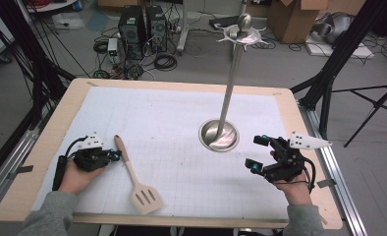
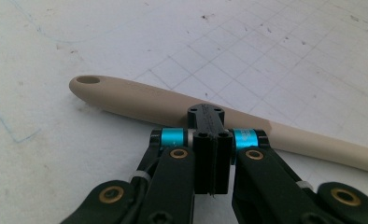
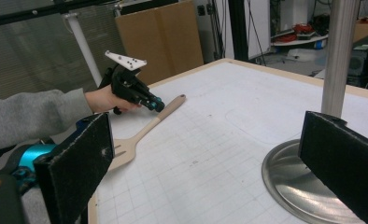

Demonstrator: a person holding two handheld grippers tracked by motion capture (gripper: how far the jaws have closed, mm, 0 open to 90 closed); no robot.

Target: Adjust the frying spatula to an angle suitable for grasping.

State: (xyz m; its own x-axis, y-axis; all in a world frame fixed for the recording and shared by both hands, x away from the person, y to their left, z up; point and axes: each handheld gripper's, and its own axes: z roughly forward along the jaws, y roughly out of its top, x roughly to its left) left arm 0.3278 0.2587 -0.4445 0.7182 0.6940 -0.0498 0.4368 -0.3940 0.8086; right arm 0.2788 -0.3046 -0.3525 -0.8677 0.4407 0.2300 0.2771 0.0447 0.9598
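A pale wooden slotted spatula [image 1: 132, 174] lies flat on the white grid mat, its handle pointing away and its head near the front edge. My left gripper [image 1: 115, 156] rests at the left of the handle. In the left gripper view its jaws are pressed together with nothing between them, and my left gripper [image 2: 209, 117] has its tips right at the handle [image 2: 140, 100]; whether they touch it is unclear. My right gripper [image 1: 257, 152] is held wide open at the right of the mat, beside the metal stand's round base [image 1: 219, 135]. In its own view the pads [image 3: 79, 163] frame the spatula [image 3: 145, 130].
The stand's thin pole [image 1: 231, 83] rises from the base and carries a white hook fitting [image 1: 240, 35] on top. The mat lies on a wooden table [image 1: 44, 147]. Beyond the table stand computers, cables, cardboard boxes and tripod legs.
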